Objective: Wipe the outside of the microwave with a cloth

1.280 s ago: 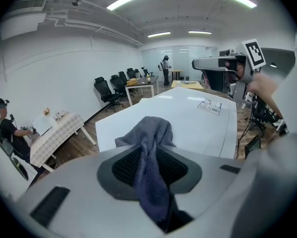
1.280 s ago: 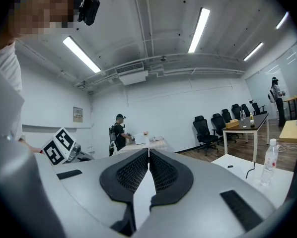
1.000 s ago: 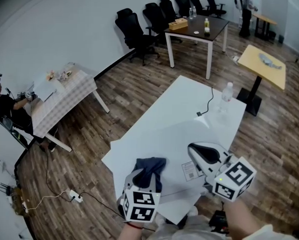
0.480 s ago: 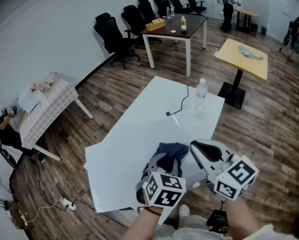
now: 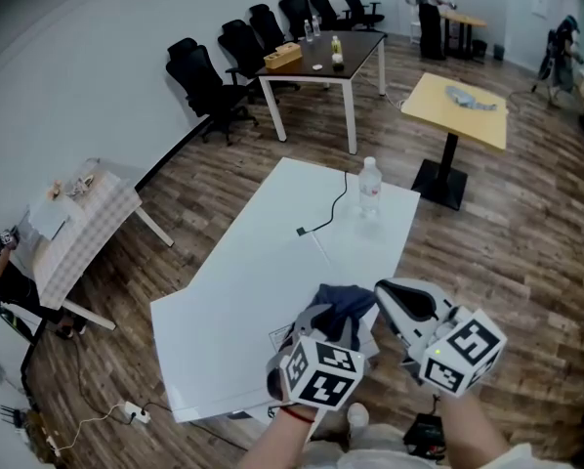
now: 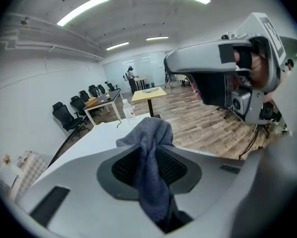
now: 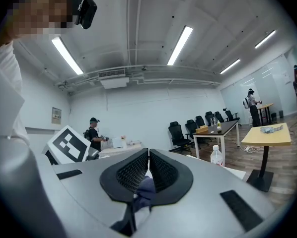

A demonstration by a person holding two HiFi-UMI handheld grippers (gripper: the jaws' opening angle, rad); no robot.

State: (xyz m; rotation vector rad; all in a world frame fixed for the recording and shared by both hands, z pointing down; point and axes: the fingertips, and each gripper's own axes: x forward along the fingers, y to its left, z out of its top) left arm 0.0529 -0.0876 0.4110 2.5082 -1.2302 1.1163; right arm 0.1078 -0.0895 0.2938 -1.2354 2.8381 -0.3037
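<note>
A dark blue cloth (image 5: pixel 345 303) hangs bunched from my left gripper (image 5: pixel 321 325), which is shut on it over the near end of the white table (image 5: pixel 263 262). In the left gripper view the cloth (image 6: pixel 151 157) drapes between the pads of the left gripper (image 6: pixel 148 150). My right gripper (image 5: pixel 384 291) is shut with nothing held, close beside the cloth on its right. In the right gripper view the right gripper (image 7: pixel 148 156) shows closed pads with the cloth (image 7: pixel 145 188) behind them. No microwave shows in any view.
A water bottle (image 5: pixel 369 186) and a black cable (image 5: pixel 321 218) lie at the table's far end. A dark table (image 5: pixel 321 55) with black chairs, a yellow table (image 5: pixel 458 110) and a checked table (image 5: pixel 77 218) stand around on the wooden floor. People stand at the back.
Both grippers have moved rightward along the table's near end. The left gripper has rolled and brought the cloth close against the right gripper.
</note>
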